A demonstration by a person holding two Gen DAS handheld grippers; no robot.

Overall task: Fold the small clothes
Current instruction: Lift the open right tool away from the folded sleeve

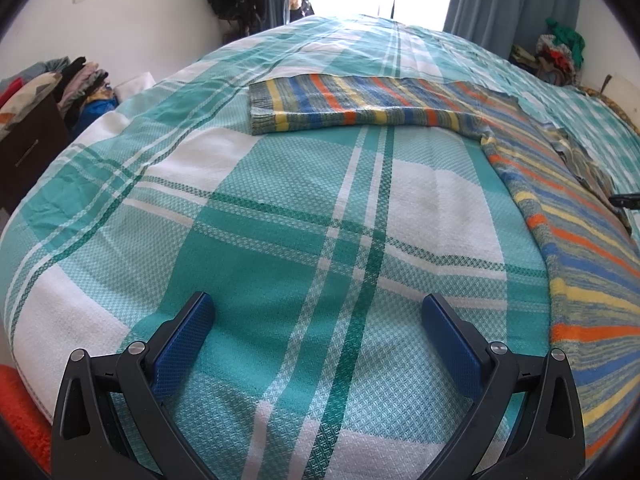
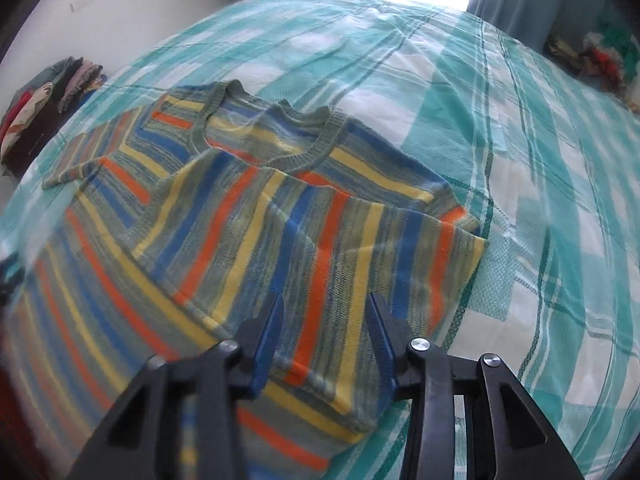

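Note:
A striped knit sweater [image 2: 248, 216] in blue, orange, yellow and green lies on the teal plaid bedspread [image 2: 520, 200]. Its right sleeve is folded across the chest. In the left wrist view the sweater [image 1: 360, 104] lies ahead and along the right side, one sleeve stretched left. My left gripper [image 1: 318, 312] is open and empty over bare bedspread [image 1: 280, 208], left of the sweater. My right gripper [image 2: 324, 308] is open just above the folded sleeve, with nothing between its blue pads [image 2: 268, 336].
A stack of folded clothes [image 1: 76, 80] sits on a dark cabinet [image 1: 28, 152] at the bed's left. A pile of colourful clothes [image 1: 556, 56] lies at the far right. Curtains [image 1: 516, 0] and a bright doorway stand behind the bed.

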